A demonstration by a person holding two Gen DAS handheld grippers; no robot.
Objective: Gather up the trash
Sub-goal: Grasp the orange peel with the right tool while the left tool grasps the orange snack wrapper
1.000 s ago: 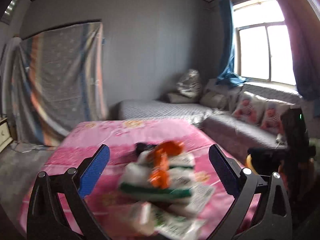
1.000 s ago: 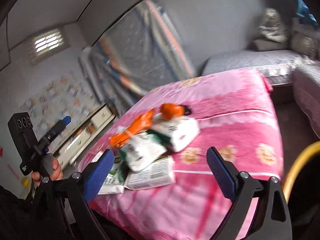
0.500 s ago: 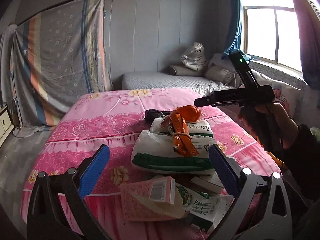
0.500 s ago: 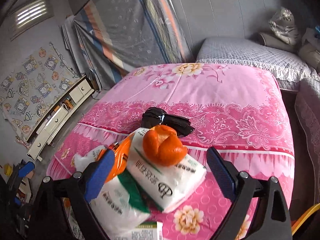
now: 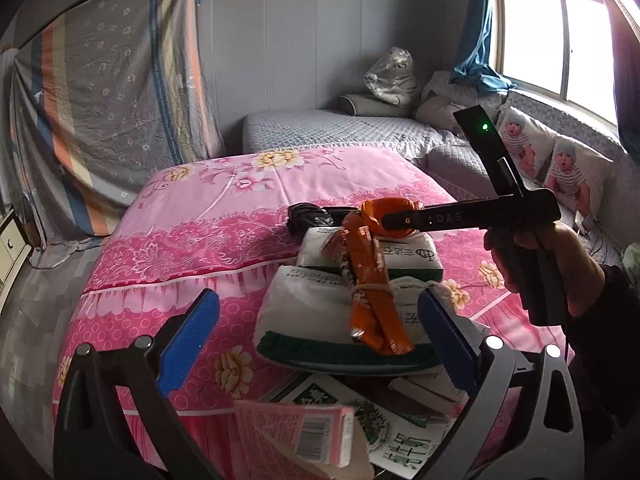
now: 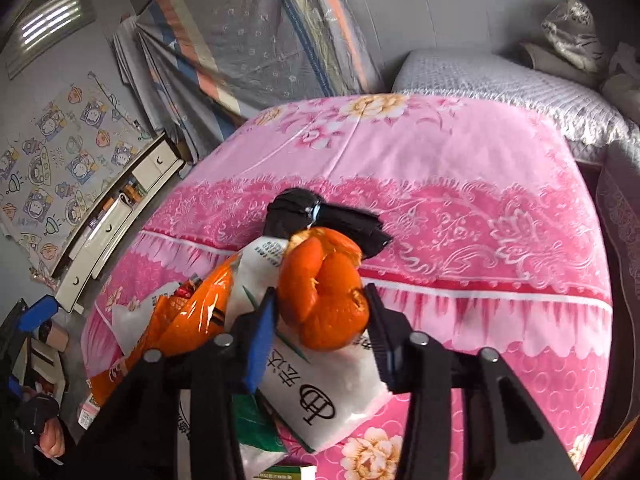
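A pile of trash lies on the pink floral bedspread [image 5: 224, 216]. An orange peel [image 6: 324, 300] sits on a white packet [image 6: 320, 392]. My right gripper [image 6: 320, 316] has its jaws closed around the peel; the gripper also shows in the left wrist view [image 5: 400, 220]. A long orange wrapper [image 5: 372, 292] lies over white-and-green packets [image 5: 320, 320]. A black bag [image 6: 320, 216] lies behind the pile. A pink carton [image 5: 296, 432] sits nearest me. My left gripper [image 5: 316, 340] is open, its blue fingers either side of the near packets.
A grey quilted sofa bed [image 5: 344, 132] with pillows stands behind the bedspread under a window [image 5: 556, 40]. A striped cloth [image 5: 104, 112] hangs at the left. A white drawer unit [image 6: 120, 216] stands at the left wall.
My right gripper has moved in over the pile and closed its jaws on the orange peel. My left gripper has dropped closer to the near packets and stays open.
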